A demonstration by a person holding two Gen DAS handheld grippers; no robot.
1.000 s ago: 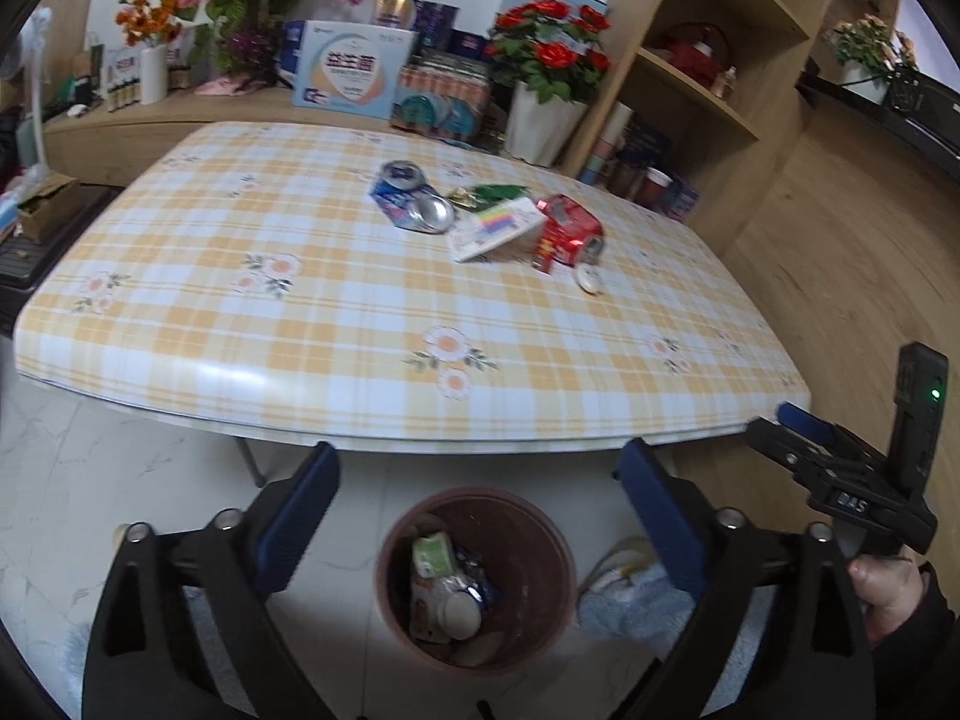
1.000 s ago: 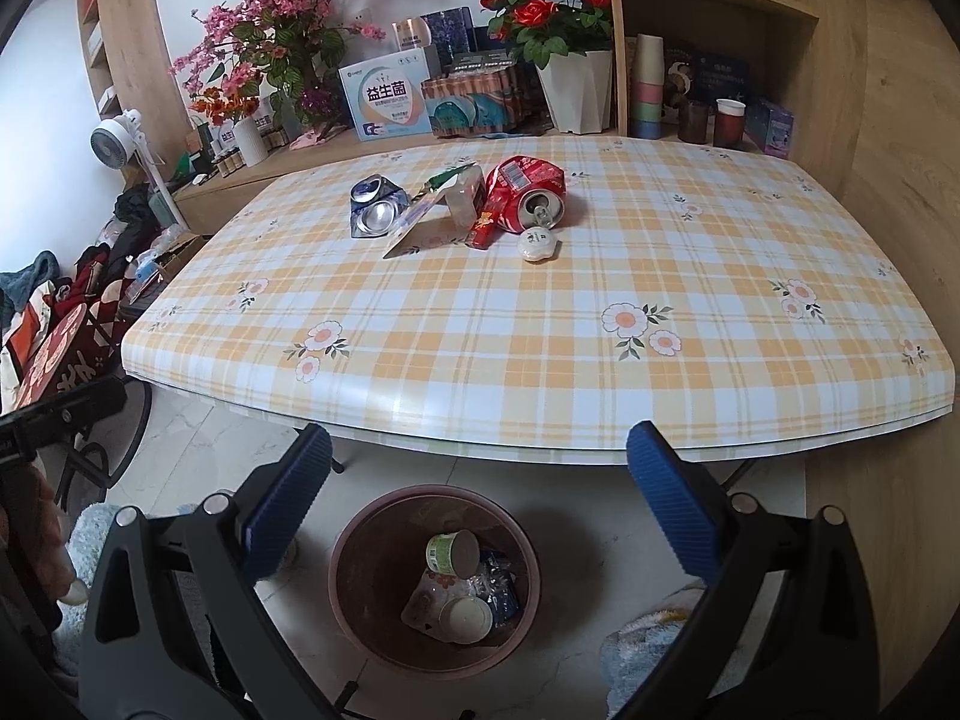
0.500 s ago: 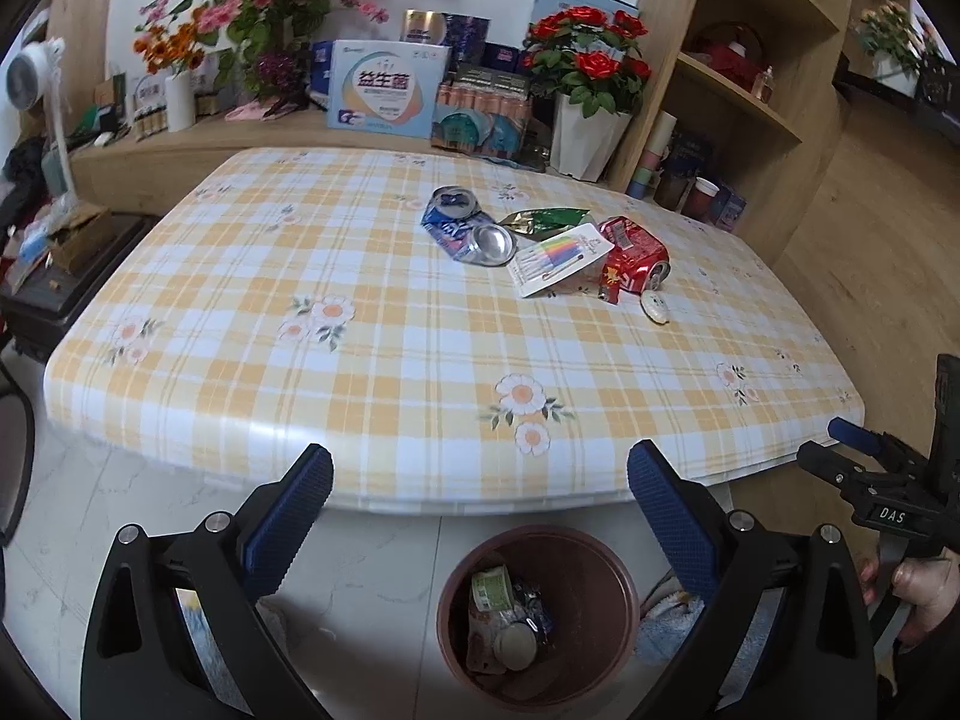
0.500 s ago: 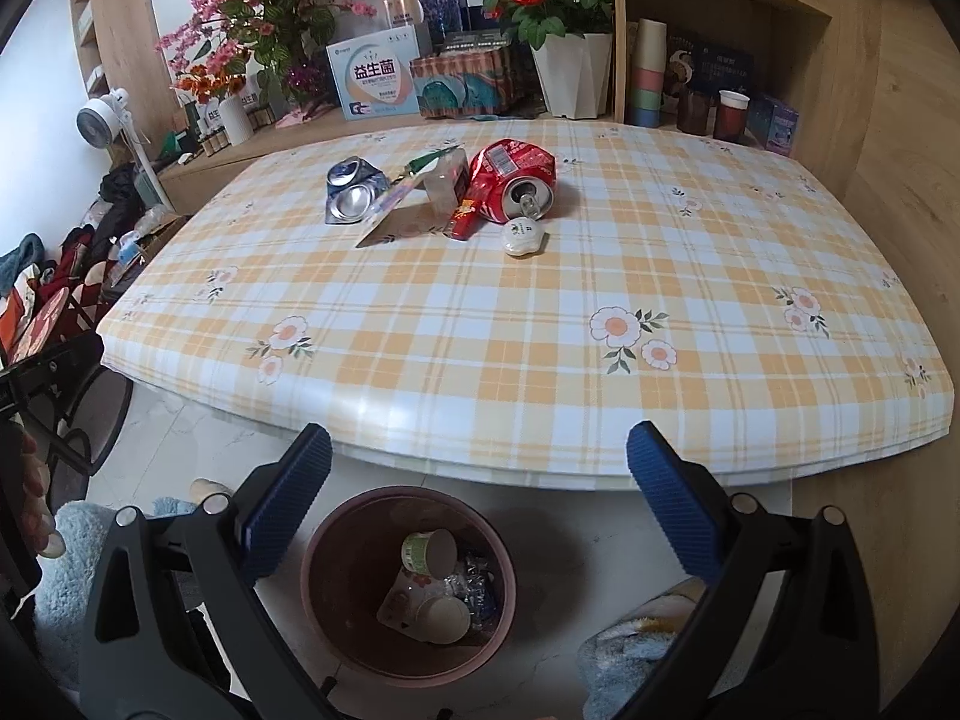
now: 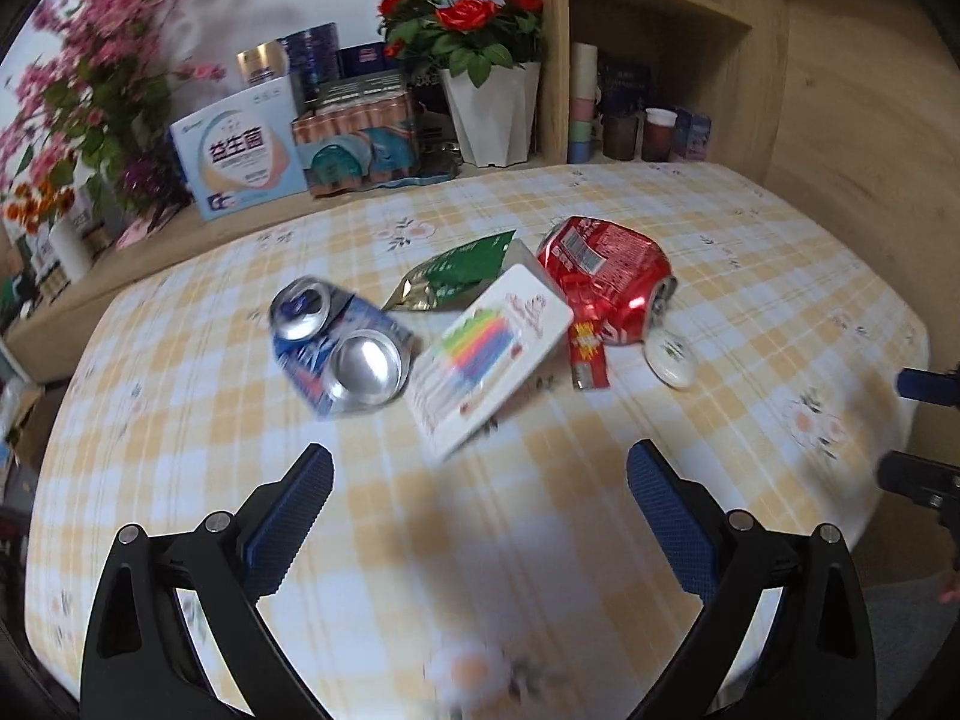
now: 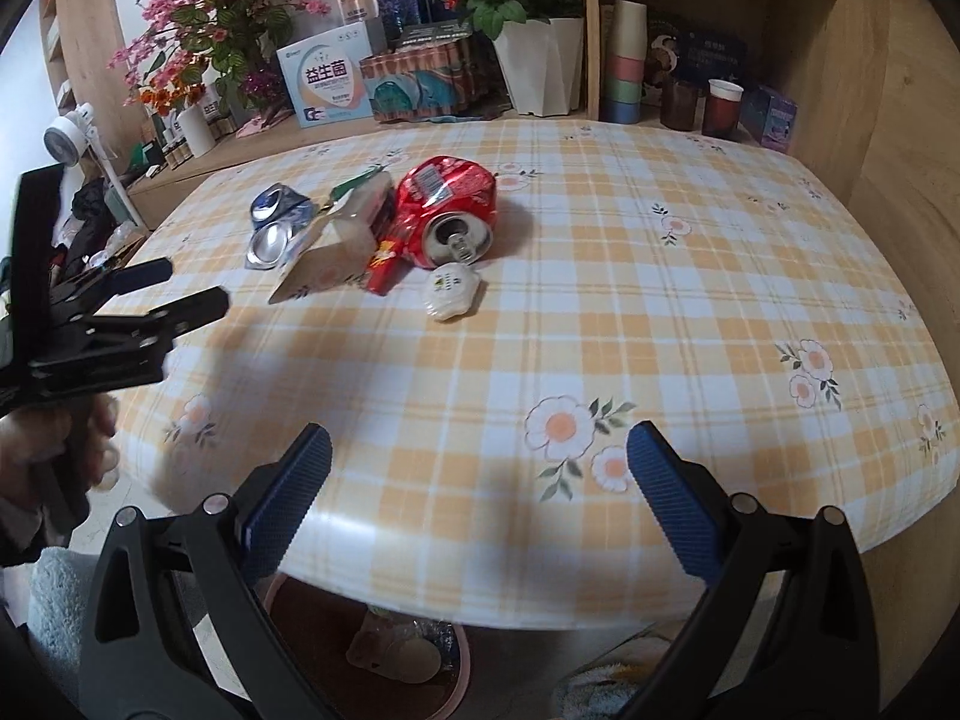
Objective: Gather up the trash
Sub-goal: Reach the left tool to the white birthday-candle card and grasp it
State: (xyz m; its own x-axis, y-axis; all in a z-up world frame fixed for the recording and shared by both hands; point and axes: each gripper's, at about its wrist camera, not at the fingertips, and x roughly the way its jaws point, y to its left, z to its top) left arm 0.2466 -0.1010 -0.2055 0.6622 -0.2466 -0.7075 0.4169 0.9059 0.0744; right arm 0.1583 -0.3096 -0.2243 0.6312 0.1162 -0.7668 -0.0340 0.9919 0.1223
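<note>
A heap of trash lies mid-table: a crushed blue can (image 5: 339, 345) (image 6: 276, 225), a green wrapper (image 5: 456, 273), a white card box with coloured stripes (image 5: 489, 354) (image 6: 327, 252), a crushed red can (image 5: 606, 279) (image 6: 447, 204), a small red wrapper (image 5: 588, 354) and a white lid (image 5: 669, 357) (image 6: 450, 297). My left gripper (image 5: 477, 516) hovers open over the table, just short of the card box and blue can. My right gripper (image 6: 477, 510) is open above the table's front edge. The brown bin (image 6: 366, 654) with trash sits under that edge.
The table wears a yellow checked cloth (image 6: 660, 312). Behind it, a ledge holds a white pot of red roses (image 5: 489, 114), boxes (image 5: 240, 150) and pink flowers (image 6: 198, 18). Wooden shelves (image 6: 708, 96) with cups stand back right. The other gripper shows at each view's edge (image 6: 108, 312).
Both grippers have risen from beside the bin and moved forward over the table. The left one has come much closer to the trash heap. Both stay open.
</note>
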